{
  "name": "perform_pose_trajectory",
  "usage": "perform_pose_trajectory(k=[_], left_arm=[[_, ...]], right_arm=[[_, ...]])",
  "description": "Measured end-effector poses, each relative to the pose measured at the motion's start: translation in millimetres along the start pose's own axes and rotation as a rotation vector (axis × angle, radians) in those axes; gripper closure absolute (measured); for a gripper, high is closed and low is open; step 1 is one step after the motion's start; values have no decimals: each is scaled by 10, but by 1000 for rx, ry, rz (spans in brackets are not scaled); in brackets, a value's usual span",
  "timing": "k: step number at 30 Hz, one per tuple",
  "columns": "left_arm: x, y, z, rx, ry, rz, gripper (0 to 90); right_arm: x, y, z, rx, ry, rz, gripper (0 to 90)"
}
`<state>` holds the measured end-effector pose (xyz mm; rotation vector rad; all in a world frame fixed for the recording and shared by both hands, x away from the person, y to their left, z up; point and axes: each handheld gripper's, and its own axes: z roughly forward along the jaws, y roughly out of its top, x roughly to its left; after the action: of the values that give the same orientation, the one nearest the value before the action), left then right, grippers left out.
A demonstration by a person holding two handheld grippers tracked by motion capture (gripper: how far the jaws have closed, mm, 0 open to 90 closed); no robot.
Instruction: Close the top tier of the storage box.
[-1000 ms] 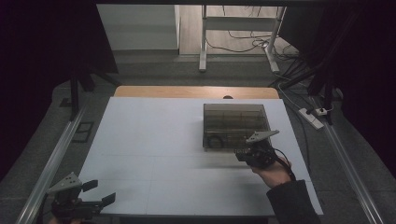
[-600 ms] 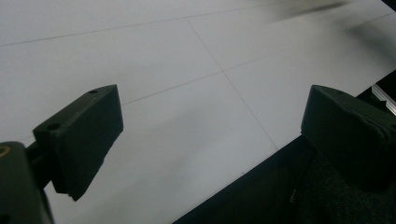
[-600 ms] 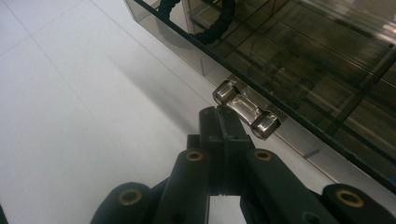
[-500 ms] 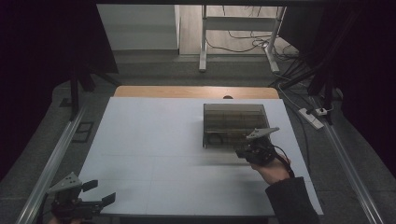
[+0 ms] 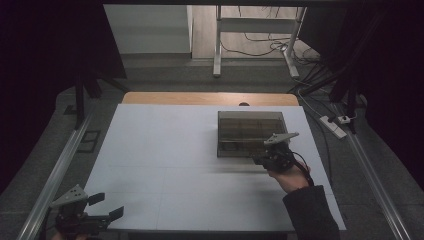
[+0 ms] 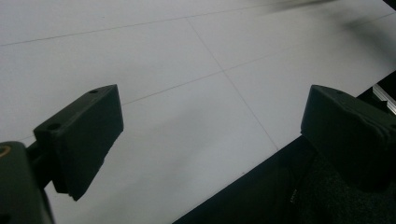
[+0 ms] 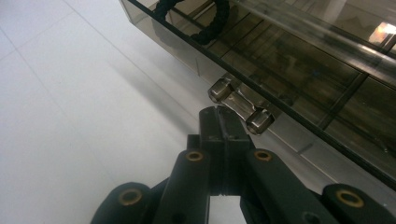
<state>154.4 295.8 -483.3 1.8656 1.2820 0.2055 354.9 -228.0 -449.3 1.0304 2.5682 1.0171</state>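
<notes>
A smoky see-through box (image 5: 250,131) sits on the right half of the white table (image 5: 165,150). Its near wall carries a small metal handle (image 7: 240,105). My right gripper (image 7: 223,116) is shut, and its joined tips rest against the underside of that handle with nothing between them. In the high view the right gripper (image 5: 261,161) sits at the box's near right corner, held by a hand in a dark sleeve. My left gripper (image 5: 107,207) hovers open over the table's near left corner. Its jaws (image 6: 210,135) stand wide apart above bare table.
A black cord ring (image 7: 205,23) lies inside the box near its front wall. The box has dividers inside. Metal rails (image 5: 60,170) run along both sides of the table. A power strip (image 5: 336,126) and cables lie on the floor at the right.
My right gripper has edged slightly toward the box's front wall. The left gripper has stayed where it was.
</notes>
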Motion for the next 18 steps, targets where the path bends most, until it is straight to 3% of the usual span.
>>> perform_pose_trajectory(k=[18], left_arm=[[-1, 1, 3, 3, 2, -3, 59]], right_arm=[[-129, 89, 62, -30, 3, 20, 900]])
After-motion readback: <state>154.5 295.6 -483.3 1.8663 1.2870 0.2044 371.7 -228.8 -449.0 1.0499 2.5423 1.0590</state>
